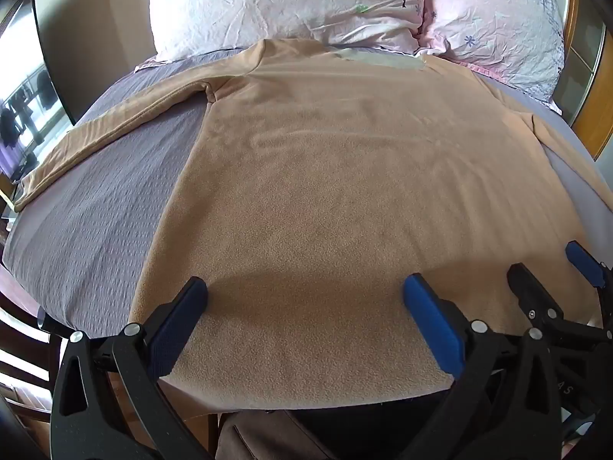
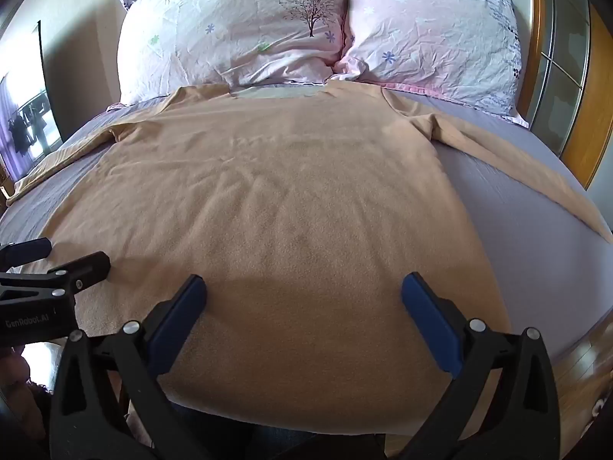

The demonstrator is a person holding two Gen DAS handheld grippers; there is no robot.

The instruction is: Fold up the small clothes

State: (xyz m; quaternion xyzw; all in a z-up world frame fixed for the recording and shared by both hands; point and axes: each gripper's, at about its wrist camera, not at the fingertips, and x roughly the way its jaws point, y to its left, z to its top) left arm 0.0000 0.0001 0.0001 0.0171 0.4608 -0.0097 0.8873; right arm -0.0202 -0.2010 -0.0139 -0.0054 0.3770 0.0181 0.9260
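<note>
Both the left gripper (image 1: pixel 304 299) and right gripper (image 2: pixel 304 299) hang with fingers spread, holding nothing, over the hem of the tan shirt (image 1: pixel 345 191), which lies flat on the bed (image 1: pixel 95 211). A shallow pinch might catch only one fleece layer, skewing the fold.

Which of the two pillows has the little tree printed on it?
The left pillow, the whiter one. Its tree print sits near the seam where it meets the pinker right pillow, which shows only small flowers here.
</note>
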